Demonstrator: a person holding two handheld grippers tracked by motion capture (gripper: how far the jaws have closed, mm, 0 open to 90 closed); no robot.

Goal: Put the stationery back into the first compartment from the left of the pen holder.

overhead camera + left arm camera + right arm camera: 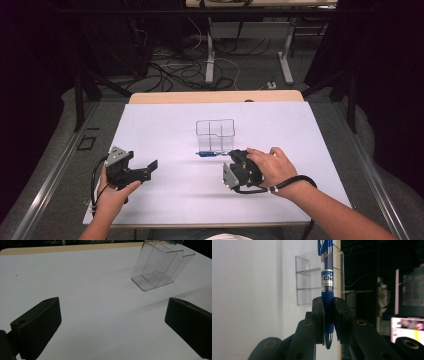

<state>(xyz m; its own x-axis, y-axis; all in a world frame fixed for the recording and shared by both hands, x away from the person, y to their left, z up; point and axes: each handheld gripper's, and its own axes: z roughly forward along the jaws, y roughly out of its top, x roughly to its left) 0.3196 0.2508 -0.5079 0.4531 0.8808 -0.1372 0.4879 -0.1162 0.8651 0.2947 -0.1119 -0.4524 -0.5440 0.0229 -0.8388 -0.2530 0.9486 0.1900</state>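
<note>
- The right gripper (328, 315) pinches a blue pen (327, 290) by its rubber grip; both black jaws press on the barrel from either side, with the silver tip poking out below the pads.
- In the high view the right gripper (231, 156) is turned on its side, so the pen (210, 154) lies level above the white surface (165, 130), pointing toward its left edge.
- The pen hangs just in front of the clear holder (215, 134), close to the holder's front wall; whether it touches the wall cannot be told.
- The clear holder (160, 267) stands upright near the middle of the surface, a little toward the far edge, with several compartments inside.
- The left gripper (142, 172) is held near the near left corner, well apart from the holder.
- Its jaws are spread wide with nothing between them, only bare surface (100, 302) showing in the gap.
- A hand grips each tool from behind.
</note>
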